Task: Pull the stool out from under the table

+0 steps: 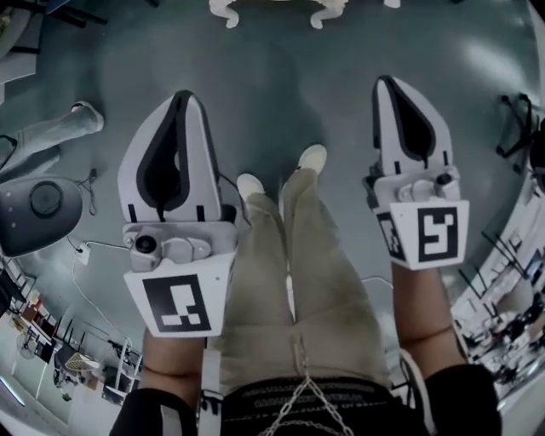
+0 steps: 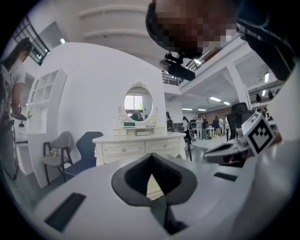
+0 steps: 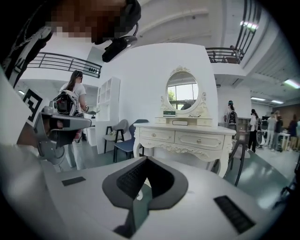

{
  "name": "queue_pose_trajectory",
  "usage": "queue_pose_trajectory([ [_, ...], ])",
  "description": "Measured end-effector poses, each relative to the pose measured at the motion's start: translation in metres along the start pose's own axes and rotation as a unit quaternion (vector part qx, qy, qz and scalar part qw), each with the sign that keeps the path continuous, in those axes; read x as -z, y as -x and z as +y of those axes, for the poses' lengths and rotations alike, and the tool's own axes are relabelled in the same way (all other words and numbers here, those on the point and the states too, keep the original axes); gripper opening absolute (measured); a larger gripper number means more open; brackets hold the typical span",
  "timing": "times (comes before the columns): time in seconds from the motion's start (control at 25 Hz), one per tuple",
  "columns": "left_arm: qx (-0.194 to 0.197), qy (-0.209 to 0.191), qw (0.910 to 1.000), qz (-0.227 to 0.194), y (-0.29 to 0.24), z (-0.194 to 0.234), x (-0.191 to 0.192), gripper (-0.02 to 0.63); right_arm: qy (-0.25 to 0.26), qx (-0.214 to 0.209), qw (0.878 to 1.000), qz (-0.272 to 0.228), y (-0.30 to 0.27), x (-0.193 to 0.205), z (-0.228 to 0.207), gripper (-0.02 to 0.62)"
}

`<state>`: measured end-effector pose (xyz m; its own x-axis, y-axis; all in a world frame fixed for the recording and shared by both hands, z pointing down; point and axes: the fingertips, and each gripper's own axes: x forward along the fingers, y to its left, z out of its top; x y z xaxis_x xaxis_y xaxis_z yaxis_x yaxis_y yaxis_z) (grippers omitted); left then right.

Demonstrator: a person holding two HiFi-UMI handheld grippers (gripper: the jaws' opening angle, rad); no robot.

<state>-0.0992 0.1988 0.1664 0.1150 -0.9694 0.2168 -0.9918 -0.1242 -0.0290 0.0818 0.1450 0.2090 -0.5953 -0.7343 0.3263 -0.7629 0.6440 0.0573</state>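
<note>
Both pairs of jaws are pinched shut on nothing, left gripper (image 1: 182,98) and right gripper (image 1: 385,85), facing the dressing table (image 3: 187,136). Head view only catches white curly feet (image 1: 328,12) at its top edge. The gripper views show the table's mirror (image 3: 182,91). Stool: the jaws cover the space under the table, so can't tell.

A white wall (image 3: 140,70), glossy grey floor (image 1: 281,85), grey chair (image 3: 118,126) and blue chair (image 3: 125,145).
</note>
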Motion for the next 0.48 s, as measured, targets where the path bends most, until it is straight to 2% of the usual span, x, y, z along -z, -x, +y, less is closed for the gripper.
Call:
queue_pose_trajectory([
  [0.08,0.011,0.009,0.9999,-0.008,0.018,0.018,-0.003,0.003,-0.009,0.007,1.0,0.001,0.004,-0.001,0.023,0.002],
  [0.28,0.026,-0.016,0.9991,-0.029,0.054,0.075,-0.014,0.003,-0.02,0.02,0.999,-0.02,-0.004,-0.028,0.089,0.002],
  [0.48,0.016,-0.01,0.9991,-0.038,0.079,0.148,-0.025,0.003,-0.004,-0.003,1.0,-0.031,-0.045,-0.068,0.159,0.002],
])
